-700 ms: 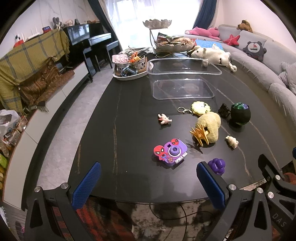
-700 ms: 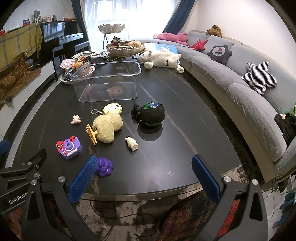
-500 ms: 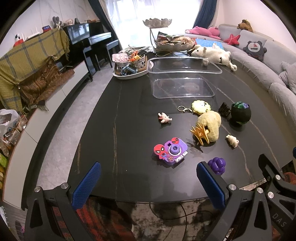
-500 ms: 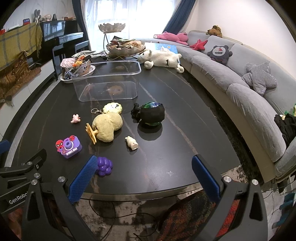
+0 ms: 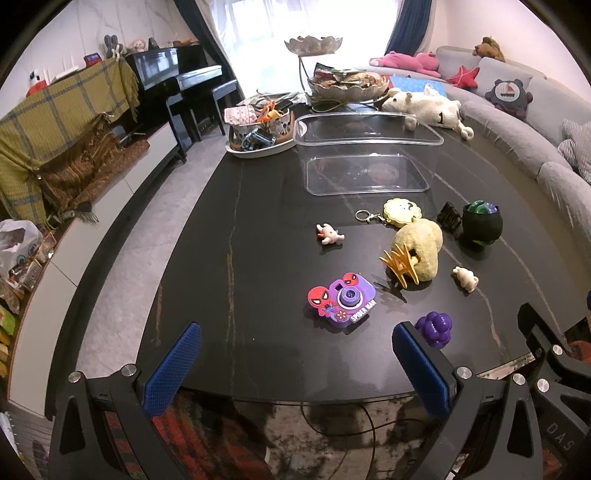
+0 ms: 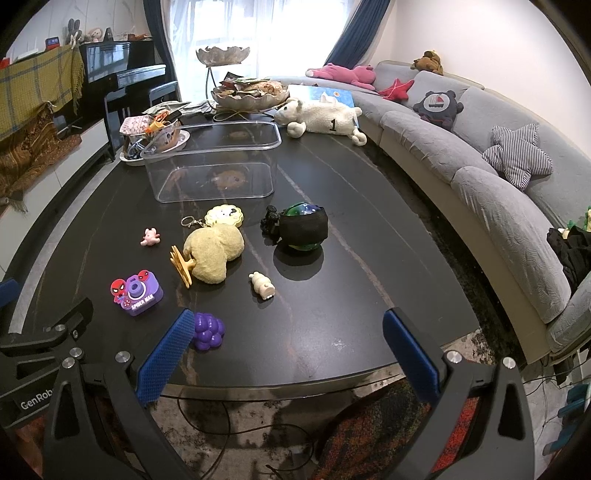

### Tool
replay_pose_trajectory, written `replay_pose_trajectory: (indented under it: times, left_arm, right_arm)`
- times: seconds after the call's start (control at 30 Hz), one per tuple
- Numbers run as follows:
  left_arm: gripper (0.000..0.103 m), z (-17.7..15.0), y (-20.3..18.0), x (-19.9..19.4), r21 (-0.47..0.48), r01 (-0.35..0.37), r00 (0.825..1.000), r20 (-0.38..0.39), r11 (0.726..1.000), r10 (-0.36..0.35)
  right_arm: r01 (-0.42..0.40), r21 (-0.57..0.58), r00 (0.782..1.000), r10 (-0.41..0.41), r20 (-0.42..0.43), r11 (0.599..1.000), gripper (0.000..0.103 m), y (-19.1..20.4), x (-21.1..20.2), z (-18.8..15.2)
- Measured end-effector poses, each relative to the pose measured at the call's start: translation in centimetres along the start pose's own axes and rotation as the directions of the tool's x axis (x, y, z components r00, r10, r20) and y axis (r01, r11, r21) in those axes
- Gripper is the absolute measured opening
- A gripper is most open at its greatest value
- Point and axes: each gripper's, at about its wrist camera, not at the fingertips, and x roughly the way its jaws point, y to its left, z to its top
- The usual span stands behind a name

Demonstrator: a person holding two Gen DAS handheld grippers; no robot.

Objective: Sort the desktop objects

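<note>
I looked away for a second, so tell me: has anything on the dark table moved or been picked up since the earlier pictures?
Nothing visibly changed. The left gripper and right gripper are as before, jaws wide open and empty. The purple Spider-Man toy camera, purple grape-shaped toy and clear plastic bin lie where they were.

A black upright piano (image 5: 177, 81) with its bench stands against the white marble wall (image 5: 66, 33) far left of the gripper. Ahead, daylight pours through a curtained window (image 6: 258, 33). A curved grey sofa (image 6: 480, 155) lines the right. The floor (image 5: 122, 236) is grey tile.
</note>
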Motion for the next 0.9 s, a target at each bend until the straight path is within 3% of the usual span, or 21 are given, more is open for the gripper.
replay_pose_trajectory:
  times: [0.9]
  left_arm:
    - [0.102,-0.02,0.03,0.01,0.004,-0.018,1.0,-0.004,1.0,0.018]
  right_arm:
    - [-0.004,0.004,1.0,0.004,0.003,1.0,0.101,0.15,-0.03,-0.1]
